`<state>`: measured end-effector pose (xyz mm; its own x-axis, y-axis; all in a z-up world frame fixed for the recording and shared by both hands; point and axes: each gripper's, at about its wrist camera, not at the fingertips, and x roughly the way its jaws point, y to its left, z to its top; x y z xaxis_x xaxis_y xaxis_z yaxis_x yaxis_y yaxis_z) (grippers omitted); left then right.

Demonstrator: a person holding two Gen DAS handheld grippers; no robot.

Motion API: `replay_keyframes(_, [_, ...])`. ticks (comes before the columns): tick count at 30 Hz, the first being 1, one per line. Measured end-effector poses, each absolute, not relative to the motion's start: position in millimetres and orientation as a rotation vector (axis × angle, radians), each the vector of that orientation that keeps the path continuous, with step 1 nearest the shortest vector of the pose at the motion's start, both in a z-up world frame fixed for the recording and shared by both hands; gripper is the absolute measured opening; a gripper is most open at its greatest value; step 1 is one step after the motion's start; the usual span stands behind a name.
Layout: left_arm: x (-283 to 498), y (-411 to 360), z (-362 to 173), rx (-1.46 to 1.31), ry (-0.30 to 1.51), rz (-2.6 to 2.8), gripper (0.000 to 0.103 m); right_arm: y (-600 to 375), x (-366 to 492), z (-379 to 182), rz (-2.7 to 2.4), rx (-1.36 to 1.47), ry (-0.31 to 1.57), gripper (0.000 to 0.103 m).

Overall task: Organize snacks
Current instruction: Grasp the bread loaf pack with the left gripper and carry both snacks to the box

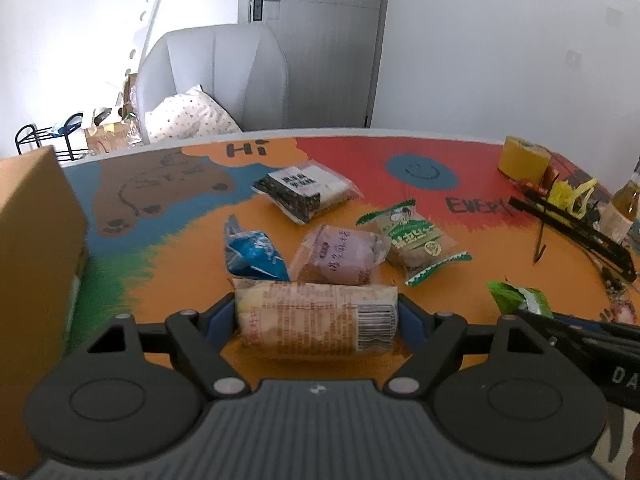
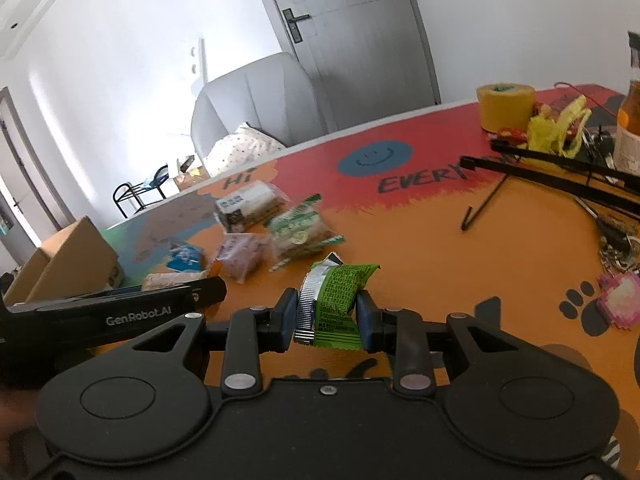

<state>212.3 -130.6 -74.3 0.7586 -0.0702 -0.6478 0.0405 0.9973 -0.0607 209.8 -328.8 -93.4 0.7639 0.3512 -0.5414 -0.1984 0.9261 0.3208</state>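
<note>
A long beige snack packet (image 1: pixel 312 320) lies crosswise between the blue pads of my left gripper (image 1: pixel 316 316), which press on its two ends. Just beyond it on the painted table (image 1: pixel 180 248) lie a blue packet (image 1: pixel 254 254), a purple one (image 1: pixel 340 260), a green-and-white one (image 1: pixel 416 240) and a black-and-white one (image 1: pixel 306 190). My right gripper (image 2: pixel 326 312) is shut on a green foil packet (image 2: pixel 334 292), held a little above the orange tabletop (image 2: pixel 460 264). The same green packet (image 1: pixel 520 298) shows at the right of the left wrist view.
An open cardboard box (image 1: pixel 36 260) stands at the table's left edge. At the far right are a yellow tape roll (image 1: pixel 522 158), a bottle (image 1: pixel 624 204), black tools (image 1: pixel 572 224) and keys (image 2: pixel 616 240). A grey chair (image 1: pixel 216 76) stands behind the table.
</note>
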Motion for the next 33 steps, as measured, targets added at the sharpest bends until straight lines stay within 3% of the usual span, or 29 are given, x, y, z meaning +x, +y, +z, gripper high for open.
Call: replay_keyframes(33, [138,-44,27,-0.108,0.499,0.045,0.08,-239,191,-18,0.495,0.183,0.49,0.03])
